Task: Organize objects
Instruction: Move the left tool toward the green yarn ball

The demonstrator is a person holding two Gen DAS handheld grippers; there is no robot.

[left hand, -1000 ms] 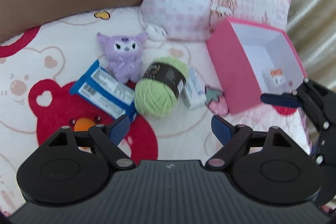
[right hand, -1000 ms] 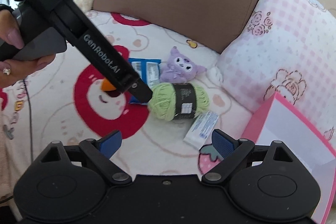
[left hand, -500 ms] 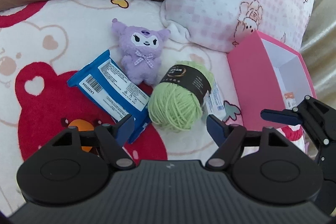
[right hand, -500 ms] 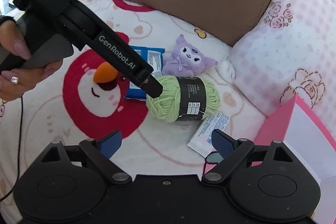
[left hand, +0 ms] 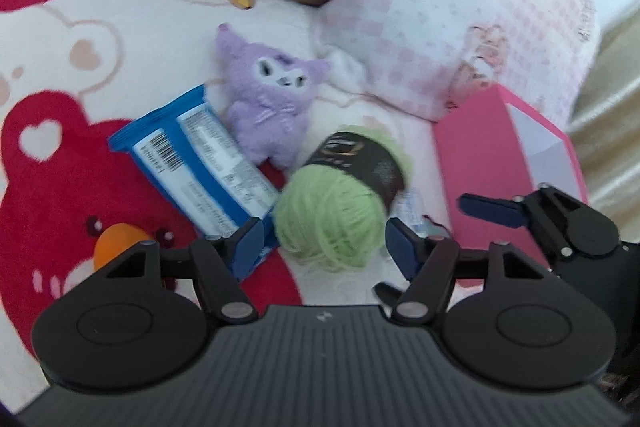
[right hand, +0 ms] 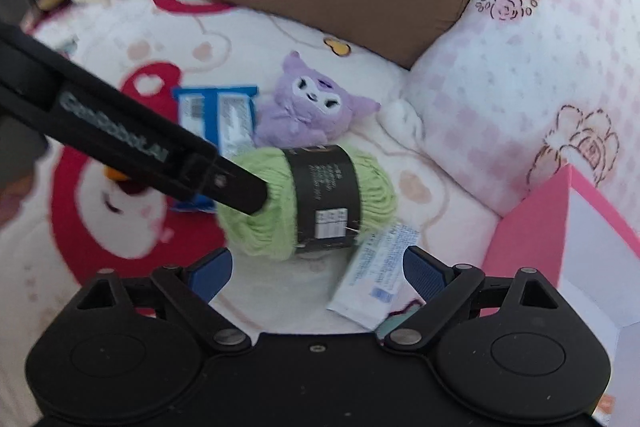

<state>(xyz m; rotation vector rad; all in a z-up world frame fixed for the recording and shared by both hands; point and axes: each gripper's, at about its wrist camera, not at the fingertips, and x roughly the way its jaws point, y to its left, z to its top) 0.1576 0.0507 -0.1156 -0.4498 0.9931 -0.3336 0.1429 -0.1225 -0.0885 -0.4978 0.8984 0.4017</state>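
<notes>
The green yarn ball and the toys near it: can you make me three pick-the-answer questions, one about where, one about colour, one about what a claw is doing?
1. Where is the purple plush toy?
A. inside the pink box
B. on the blanket behind the yarn ball
C. on the checked pillow

2. What colour is the band around the yarn ball?
A. black
B. yellow
C. white

3. What is the right claw doing?
A. squeezing the plush
B. gripping the box
C. open, holding nothing

Answers: B, it lies on the blanket past the yarn; A, the label is black; C, its fingers stand apart with nothing gripped.
</notes>
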